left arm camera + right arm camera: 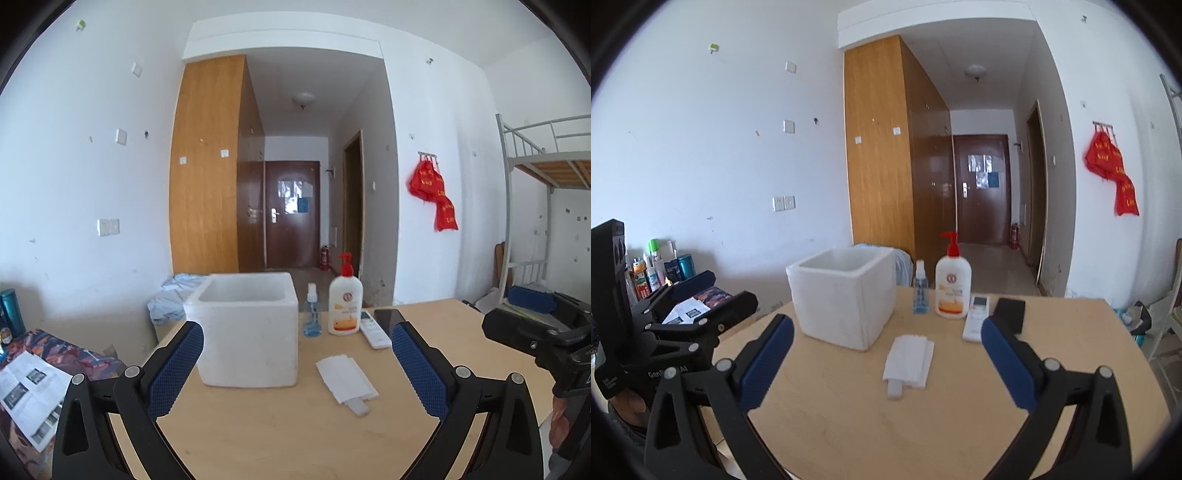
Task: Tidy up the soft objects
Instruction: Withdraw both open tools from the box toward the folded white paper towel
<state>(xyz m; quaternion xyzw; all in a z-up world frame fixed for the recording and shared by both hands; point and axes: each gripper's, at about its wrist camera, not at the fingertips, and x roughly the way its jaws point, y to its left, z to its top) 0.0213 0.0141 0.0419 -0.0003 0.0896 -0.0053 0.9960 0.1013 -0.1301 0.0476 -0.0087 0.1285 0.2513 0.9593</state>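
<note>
Left wrist view: left gripper [295, 356] spread wide, empty, above light wooden table [280, 439]. Folded white tissue stack [346, 377] lies between fingers, right of white foam box [245, 328].

Right wrist view: right gripper [886, 354] gaping, empty. Tissue stack [909, 365] lies flat, near box [846, 299] front corner, before red-pump lotion bottle [953, 284].

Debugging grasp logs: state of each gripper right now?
Left gripper: open, holding nothing, above the table.
Right gripper: open, holding nothing, pointed toward the folded white cloth.
</note>
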